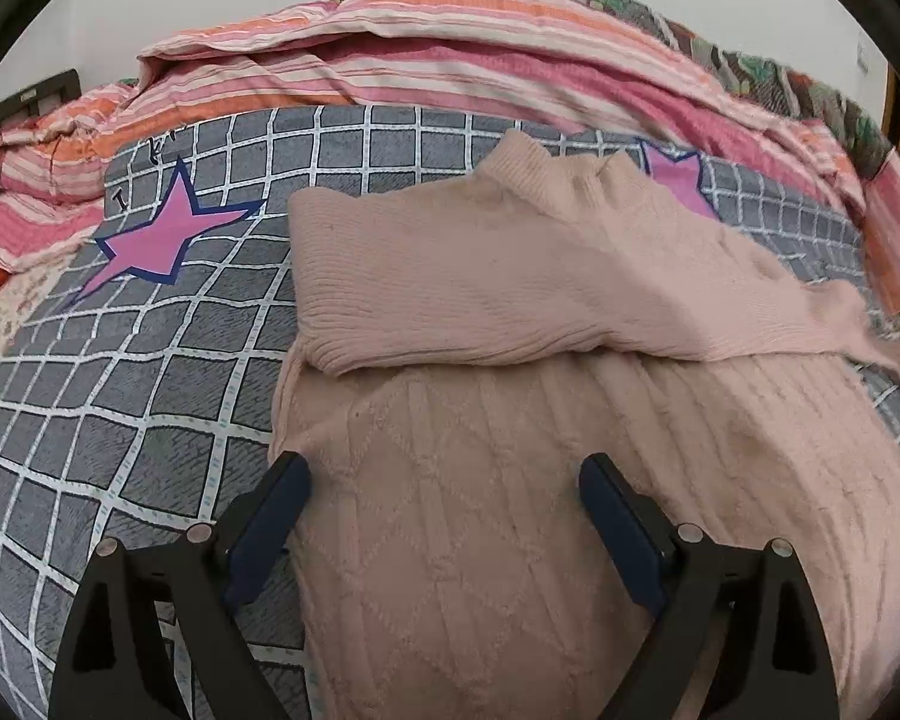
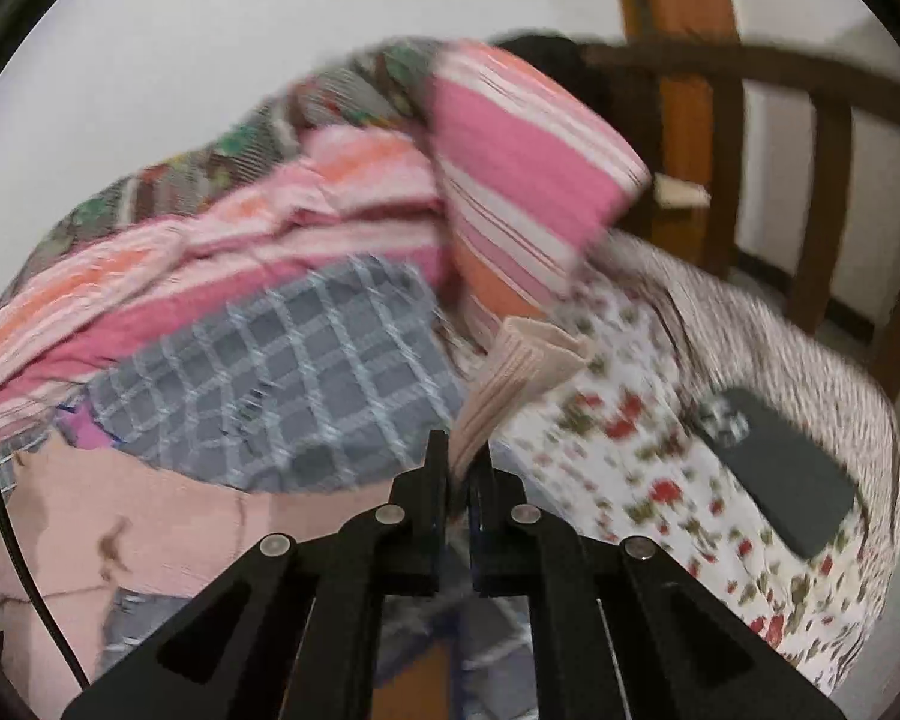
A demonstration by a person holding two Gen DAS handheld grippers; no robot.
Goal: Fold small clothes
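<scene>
- A pink knitted sweater (image 1: 510, 420) lies on a bed, on a grey checked blanket (image 1: 150, 408) with pink stars.
- One sleeve (image 1: 450, 276) is folded across the sweater's chest, from left to right.
- The left claw (image 1: 444, 492) hangs just over the near part of the sweater, its jaws spread wide and empty.
- The right claw (image 2: 459, 450) is closed on a ribbed cuff (image 2: 522, 372) of the sweater, lifted off the bed.
- A striped quilt (image 1: 420, 54) is bunched along the far side.
- A dark phone (image 2: 780, 474) lies on a flowered sheet (image 2: 648, 456) at the right.
</scene>
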